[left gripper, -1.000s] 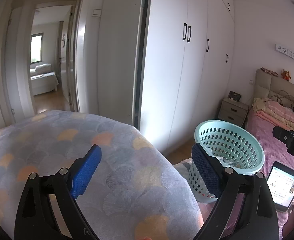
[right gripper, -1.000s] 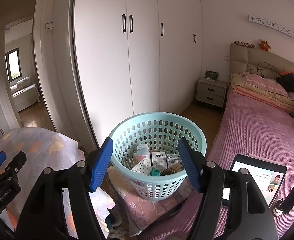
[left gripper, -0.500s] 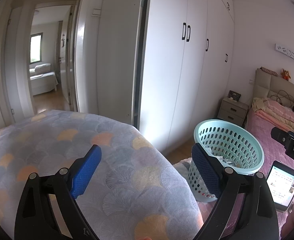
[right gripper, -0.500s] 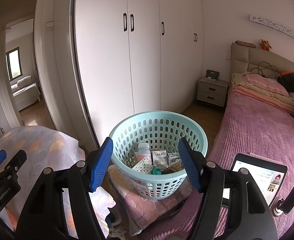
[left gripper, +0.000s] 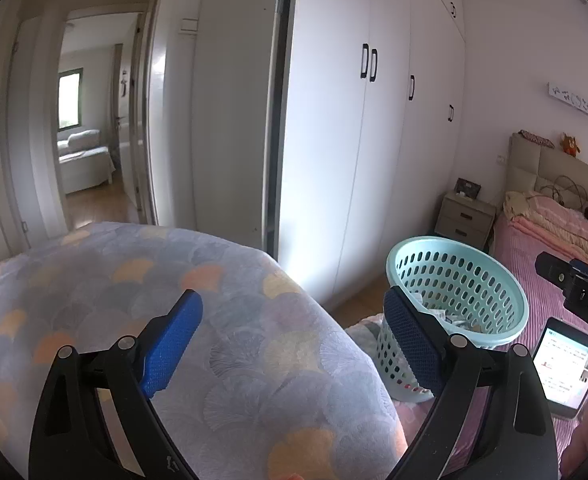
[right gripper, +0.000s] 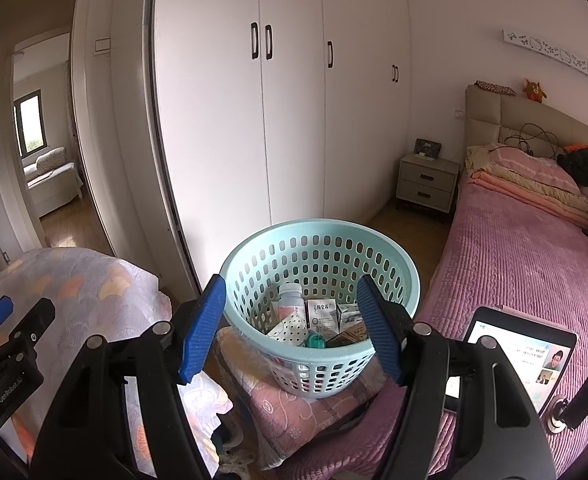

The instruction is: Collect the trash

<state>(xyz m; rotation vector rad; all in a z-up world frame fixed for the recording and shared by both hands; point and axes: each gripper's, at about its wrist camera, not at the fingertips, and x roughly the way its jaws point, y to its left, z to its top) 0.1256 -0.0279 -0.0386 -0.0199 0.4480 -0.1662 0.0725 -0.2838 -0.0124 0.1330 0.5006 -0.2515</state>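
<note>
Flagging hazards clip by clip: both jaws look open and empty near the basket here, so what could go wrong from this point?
1. The teal basket sits on a folded pink cushion, a soft base; a push on its rim could tip it and spill the bottle and cartons.
2. The lit tablet lies on the bed close beside the right gripper; a sideways move might knock it.
3. The left gripper hangs over the patterned cover, which could snag.
</note>
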